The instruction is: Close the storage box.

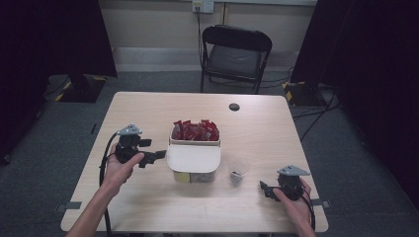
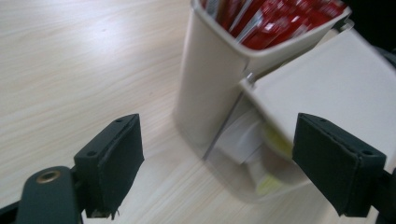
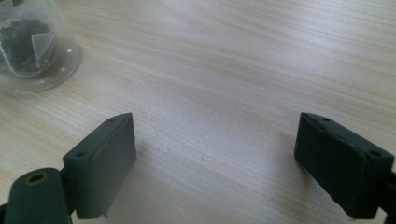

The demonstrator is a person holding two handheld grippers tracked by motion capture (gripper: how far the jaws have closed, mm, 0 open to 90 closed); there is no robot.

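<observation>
So nearest the camera in the high view, both forearms come in from the bottom edge and get cut off there; the right gripper (image 1: pixel 267 189) sits low near the front right of the table (image 1: pixel 148 207), hand wrapped around its back, jaws pointing left across the wood; its own view shows the two black pads spread wide with nothing but bare table between them, so it's open and holding nothing; the little clear cup (image 3: pixel 32 44) is up in the top-left corner of that view, partly cropped, with a tea bag (image 3: pixel 21 39) of dark stuff inside, well clear of the pads; in the high view the cup (image 1: pixel 239 171) sits between that gripper and the box. The left gripper (image 1: pixel 154 157) is a bit further in, held off the surface with the wrist bent inward, jaws aimed right at the white box (image 1: pixel 193 157); its pads stand apart too, gripping nothing; the box (image 2: pixel 215 88) is just ahead of them, blurry, its flipped-open lid (image 2: pixel 336 88) reaching down behind the right-hand pad; there's something pale and yellowish tucked under the lid that I can't make out; the red packets (image 2: pixel 275 21) fill the back compartment, cropped at the top edge; beyond the table stands a black folding chair (image 1: pixel 236 54).
</observation>
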